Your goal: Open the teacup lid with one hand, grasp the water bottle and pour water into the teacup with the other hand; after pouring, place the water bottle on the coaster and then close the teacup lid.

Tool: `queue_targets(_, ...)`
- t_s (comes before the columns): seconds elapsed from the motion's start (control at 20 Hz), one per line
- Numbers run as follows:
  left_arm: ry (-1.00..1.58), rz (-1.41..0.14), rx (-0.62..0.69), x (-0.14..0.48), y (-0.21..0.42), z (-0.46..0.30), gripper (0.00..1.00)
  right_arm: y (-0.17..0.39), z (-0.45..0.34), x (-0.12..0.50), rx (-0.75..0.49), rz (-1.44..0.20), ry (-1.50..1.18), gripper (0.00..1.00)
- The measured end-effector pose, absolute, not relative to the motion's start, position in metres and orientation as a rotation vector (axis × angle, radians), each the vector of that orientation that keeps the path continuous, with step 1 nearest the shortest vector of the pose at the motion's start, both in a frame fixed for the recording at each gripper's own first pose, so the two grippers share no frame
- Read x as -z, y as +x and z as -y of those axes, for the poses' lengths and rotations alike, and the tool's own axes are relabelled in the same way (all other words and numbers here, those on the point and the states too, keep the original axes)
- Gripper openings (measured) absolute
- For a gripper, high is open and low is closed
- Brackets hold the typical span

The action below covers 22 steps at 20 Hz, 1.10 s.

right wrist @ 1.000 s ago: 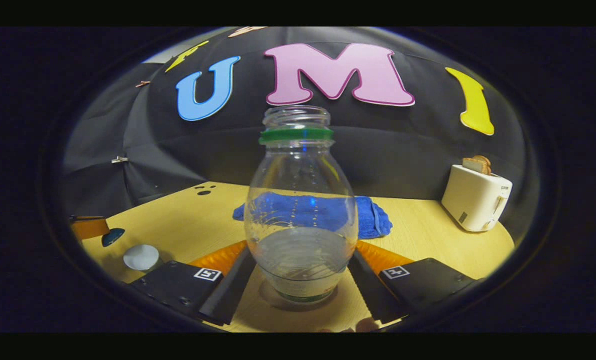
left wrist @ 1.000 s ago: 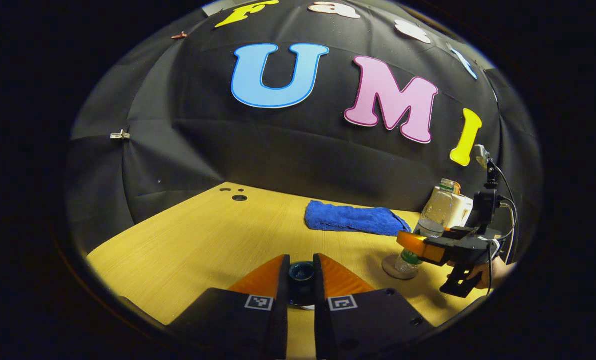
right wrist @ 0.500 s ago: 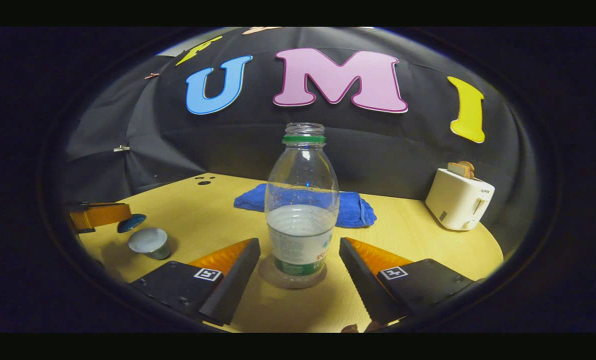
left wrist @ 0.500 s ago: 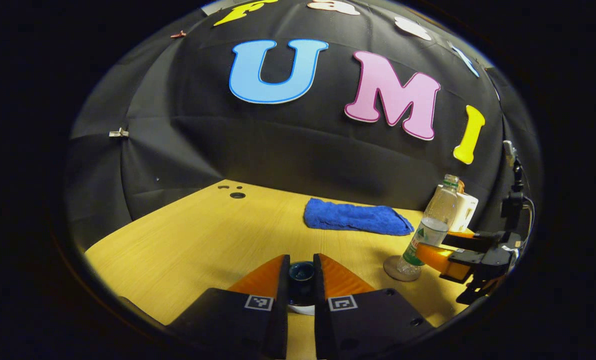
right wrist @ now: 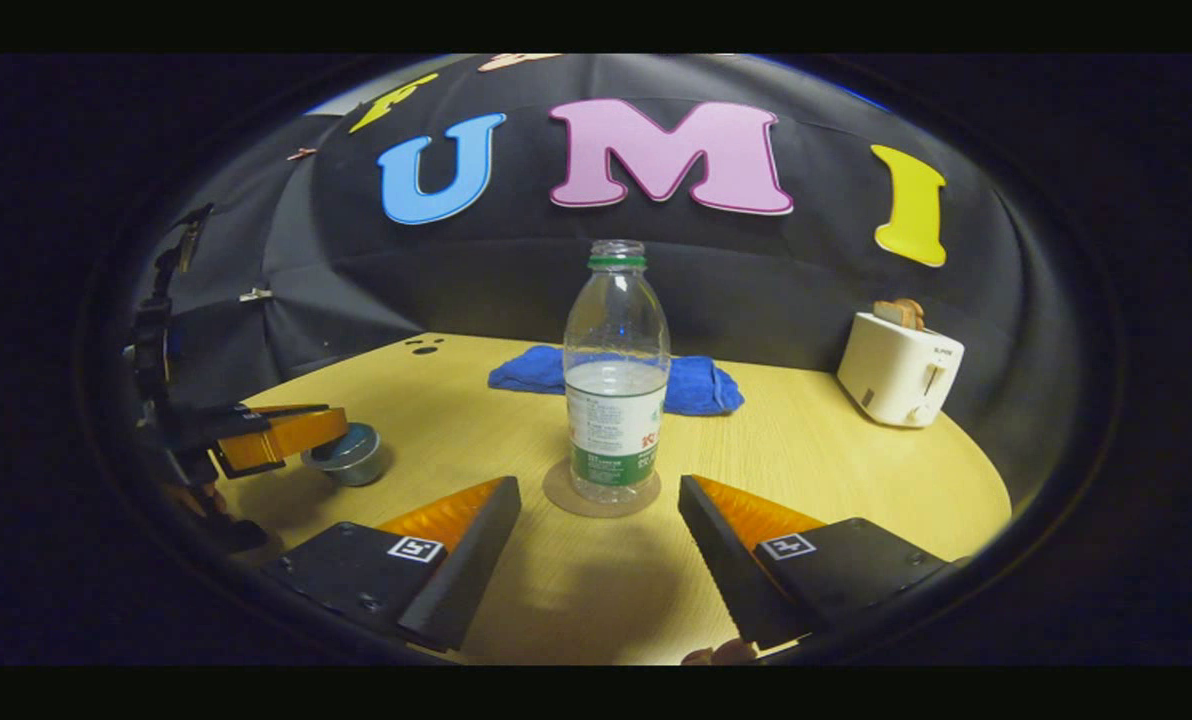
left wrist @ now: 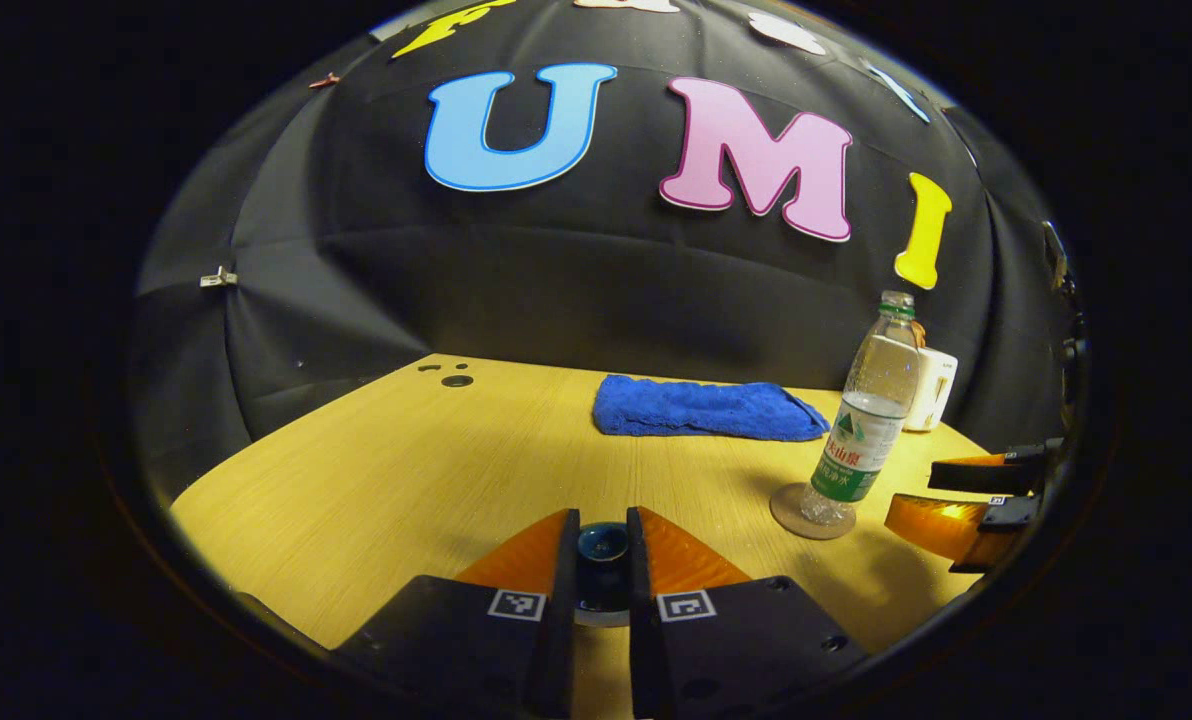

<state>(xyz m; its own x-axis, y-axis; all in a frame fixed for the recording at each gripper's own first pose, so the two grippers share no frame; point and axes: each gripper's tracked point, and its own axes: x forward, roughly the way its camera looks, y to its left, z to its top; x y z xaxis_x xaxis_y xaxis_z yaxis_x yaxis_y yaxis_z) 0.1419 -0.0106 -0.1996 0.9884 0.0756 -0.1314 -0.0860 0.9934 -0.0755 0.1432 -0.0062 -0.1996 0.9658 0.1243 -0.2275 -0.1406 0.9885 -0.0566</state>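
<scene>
With the water bottle (right wrist: 616, 385) standing upright on the round coaster (right wrist: 601, 492) and the right gripper (right wrist: 601, 540) spread wide just short of it, touching nothing, the pouring and the set-down look finished. The bottle is uncapped and roughly half full, a blue towel (right wrist: 701, 385) lying behind it and a white toaster (right wrist: 898, 372) off to its right on the wooden table (right wrist: 836, 460). What remains, by my reading, is closing the teacup. In the left gripper view the left gripper (left wrist: 602, 560) has its fingers drawn close on either side of the dark blue teacup lid (left wrist: 602, 545), pinching it by the knob, with a pale rim just below. In the right gripper view the same gripper sits over the teacup (right wrist: 351, 455) at the left, the lid apparently on or right above it; whether it is fully seated I cannot tell. Releasing the lid would complete the job.
</scene>
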Motion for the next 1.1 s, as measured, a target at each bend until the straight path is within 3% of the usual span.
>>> queue_targets(0.15,-0.066,-0.137,-0.083,0.205,0.142,0.015,0.23,0.142,-0.002,0.197,-0.151,-0.219,-0.06,0.98)
queue_targets(0.35,-0.036,-0.133,-0.1,0.201,0.14,0.012,0.32,0.137,0.001,0.195,-0.157,-0.233,-0.072,0.98)
queue_targets(0.4,-0.032,-0.131,-0.101,0.196,0.138,0.012,0.29,0.134,0.004,0.191,-0.149,-0.238,-0.068,0.98)
queue_targets(0.45,-0.028,-0.124,-0.102,0.189,0.136,0.013,0.45,0.131,0.007,0.186,-0.143,-0.239,-0.062,0.99)
queue_targets(0.75,-0.006,-0.057,-0.062,0.106,0.111,0.028,0.95,0.113,0.027,0.114,-0.119,-0.186,-0.082,0.99)
queue_targets(1.1,-0.007,0.067,-0.012,-0.036,0.063,0.066,0.96,0.087,0.055,-0.019,-0.086,-0.007,-0.092,0.97)
